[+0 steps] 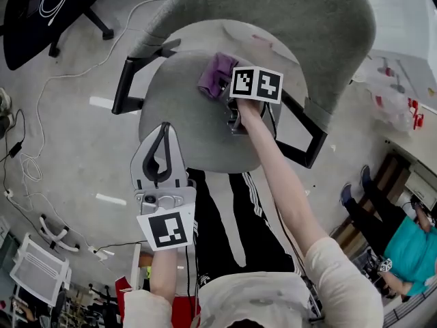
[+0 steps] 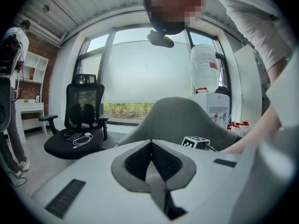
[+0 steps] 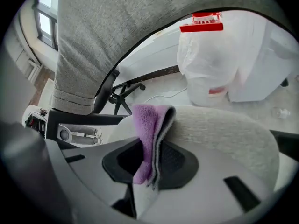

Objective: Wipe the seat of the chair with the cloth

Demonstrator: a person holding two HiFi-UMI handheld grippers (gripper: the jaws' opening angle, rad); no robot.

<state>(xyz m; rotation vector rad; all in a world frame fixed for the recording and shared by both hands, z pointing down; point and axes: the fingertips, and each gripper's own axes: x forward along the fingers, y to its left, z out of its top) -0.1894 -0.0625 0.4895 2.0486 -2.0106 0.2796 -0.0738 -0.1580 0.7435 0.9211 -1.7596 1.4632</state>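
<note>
Purple cloth (image 1: 217,74) is folded and lies on the chair seat (image 1: 179,118), far side, just under the backrest (image 1: 287,12). Its long axis runs out of the jaws toward far-left, fold edge upright. Right gripper (image 3: 150,149) has its jaws clamped narrow on the cloth's near end. Left gripper (image 2: 150,143) hangs at the seat's near-left edge, jaw tips together with nothing between them.
</note>
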